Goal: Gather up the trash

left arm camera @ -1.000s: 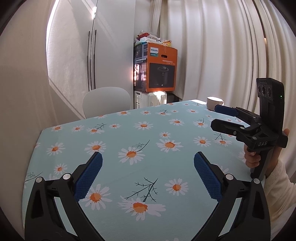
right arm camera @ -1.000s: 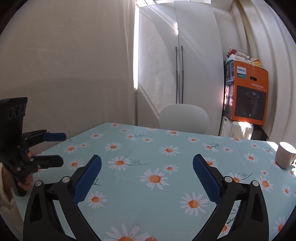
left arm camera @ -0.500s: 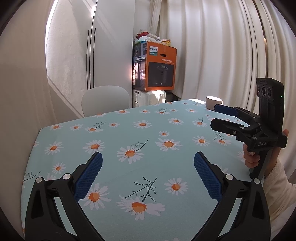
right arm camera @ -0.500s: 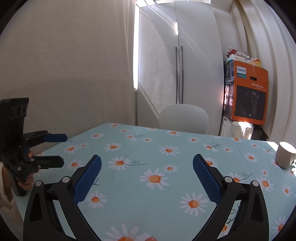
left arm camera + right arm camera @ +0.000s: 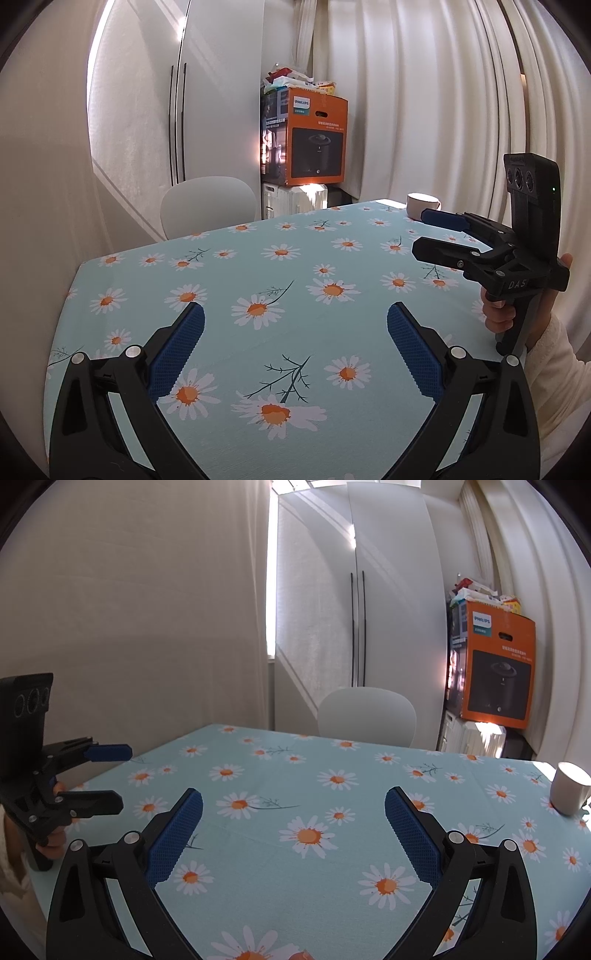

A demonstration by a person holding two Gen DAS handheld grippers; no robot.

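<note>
No trash shows in either view. My left gripper (image 5: 295, 325) hovers open over the daisy-print tablecloth (image 5: 258, 280), nothing between its blue pads. In the right wrist view the same gripper (image 5: 110, 775) appears at the far left, held by a hand. My right gripper (image 5: 293, 812) is open too and holds nothing. From the left wrist view that right gripper (image 5: 424, 232) juts in at the right, gripped by a hand in a cream sleeve. A white cup (image 5: 569, 794) stands on the table's far right side.
A white chair (image 5: 365, 716) sits at the table's far edge. Behind it stand white cupboard doors (image 5: 354, 590) and an orange appliance box (image 5: 495, 664) stacked on a white unit. Curtains (image 5: 424, 92) hang along the right. A beige wall (image 5: 129, 627) borders the table's left.
Both grippers stay open and almost still. The left wrist view has drifted slightly, so the table and box sit a little lower and to the left.
</note>
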